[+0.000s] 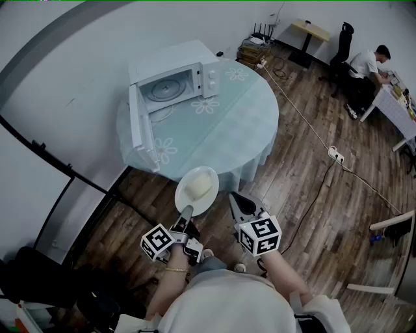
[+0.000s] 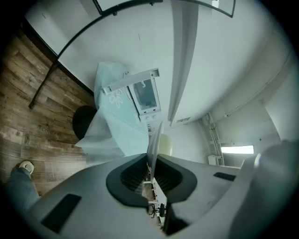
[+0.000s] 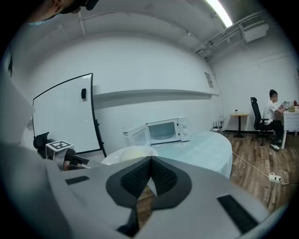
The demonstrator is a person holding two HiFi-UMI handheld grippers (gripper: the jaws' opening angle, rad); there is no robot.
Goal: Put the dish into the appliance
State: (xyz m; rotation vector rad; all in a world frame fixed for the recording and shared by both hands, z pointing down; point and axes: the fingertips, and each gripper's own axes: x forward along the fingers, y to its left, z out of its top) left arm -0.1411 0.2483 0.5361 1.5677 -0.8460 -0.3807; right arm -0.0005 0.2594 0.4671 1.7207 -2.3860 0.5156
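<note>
LIGHT: bright, even, from ceiling strip (image 3: 223, 11) | SHADOWS: faint, soft | GLARE: bright panel (image 2: 237, 150) blown out | DISTORTION: strong fisheye, black vignetted corners | FOCUS: right gripper (image 3: 151, 161) body soft near lens

You're standing on dark wood planks (image 1: 325, 214), a round table (image 1: 253, 123) in pale flowered cloth ahead by the white wall (image 1: 78, 58). A cable (image 1: 305, 123) crosses the boards to a power strip (image 1: 336, 155). Small desk (image 1: 311, 29) in the far corner, a person (image 1: 364, 65) seated at your right, a whiteboard (image 3: 63, 116) at your left, a strip light (image 3: 219, 11) glowing overhead.
</note>
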